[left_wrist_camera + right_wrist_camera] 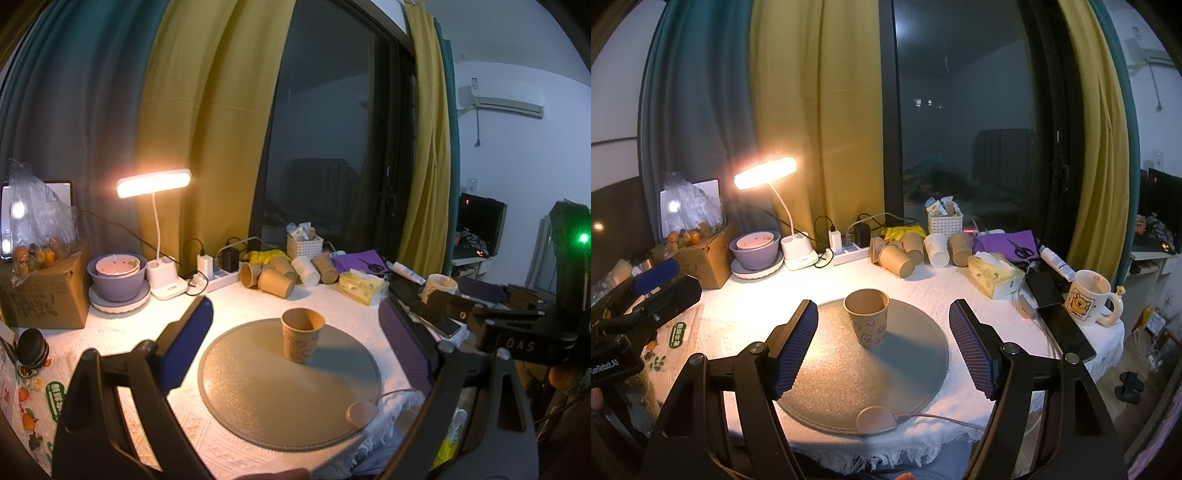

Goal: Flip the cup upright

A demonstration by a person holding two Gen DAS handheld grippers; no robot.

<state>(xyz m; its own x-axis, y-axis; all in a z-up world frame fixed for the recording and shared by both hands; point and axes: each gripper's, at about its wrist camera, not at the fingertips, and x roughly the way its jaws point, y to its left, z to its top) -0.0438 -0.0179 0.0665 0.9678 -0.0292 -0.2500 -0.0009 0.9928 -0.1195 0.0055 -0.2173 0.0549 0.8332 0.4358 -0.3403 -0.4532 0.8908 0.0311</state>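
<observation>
We see spare paper cups (901, 254) lying on their sides well beyond the jaws, beside a tissue box (995, 275) and a lit desk lamp (764, 172). A mug (1087, 301) reading "I LOVE" stands past the right jaw. Nothing lies between the jaws and the cup (867, 320). It stands upright on the round grey mat (820, 384), mouth up, long axis vertical, ahead of both pairs of jaws. Right gripper (882, 345) jaws apart, holding nothing. Left gripper (295, 354) likewise spread wide; its body reads "GenRobot.AI".
</observation>
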